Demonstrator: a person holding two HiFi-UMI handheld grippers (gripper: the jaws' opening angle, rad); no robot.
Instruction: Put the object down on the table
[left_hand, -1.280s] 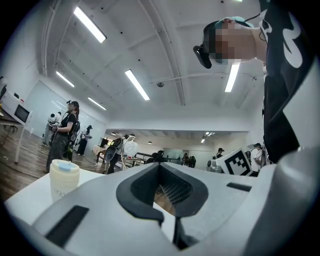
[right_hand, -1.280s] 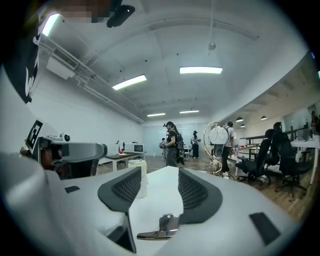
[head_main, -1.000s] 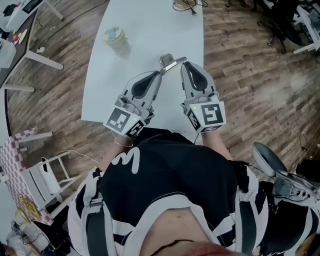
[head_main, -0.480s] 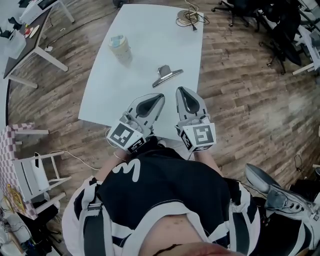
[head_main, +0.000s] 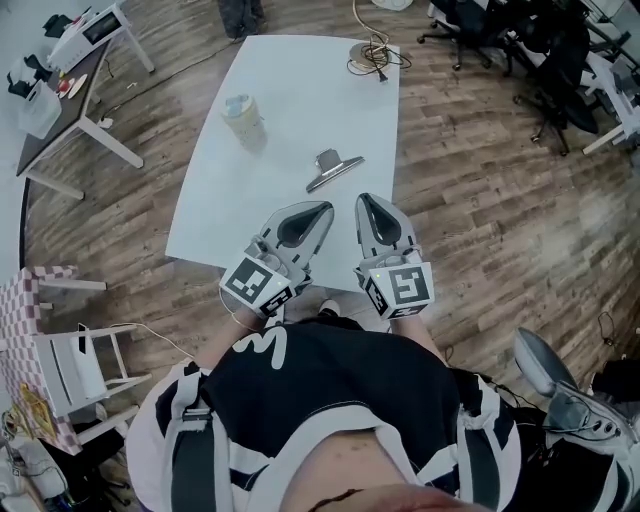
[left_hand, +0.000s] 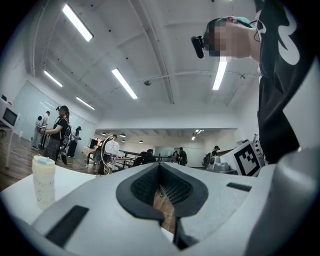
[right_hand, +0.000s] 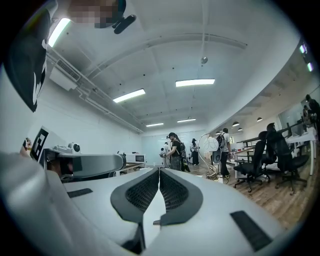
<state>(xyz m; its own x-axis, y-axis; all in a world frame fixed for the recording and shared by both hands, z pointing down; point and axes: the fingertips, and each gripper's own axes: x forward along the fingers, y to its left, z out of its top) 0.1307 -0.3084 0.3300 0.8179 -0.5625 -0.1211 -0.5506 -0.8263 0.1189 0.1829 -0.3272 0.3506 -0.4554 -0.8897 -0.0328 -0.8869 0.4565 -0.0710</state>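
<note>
The object, a metal clip (head_main: 333, 168), lies on the white table (head_main: 300, 95) near its right edge, with nothing touching it. Both grippers hang over the table's near edge, a short way back from the clip. My left gripper (head_main: 326, 207) (left_hand: 159, 166) is shut with nothing in it, its tips meeting. To its right, my right gripper (head_main: 362, 198) (right_hand: 159, 170) is shut and empty too, pads pressed together. In neither gripper view does the clip show.
A pale lidded cup (head_main: 243, 115) (left_hand: 43, 180) stands on the table's left side. A coil of cable (head_main: 370, 55) lies at the far right corner. Office chairs (head_main: 545, 60) stand on the wood floor to the right, and a desk (head_main: 70, 60) at far left.
Both grippers have drawn back from the clip toward the person. The clip stays on the table, free of the jaws.
</note>
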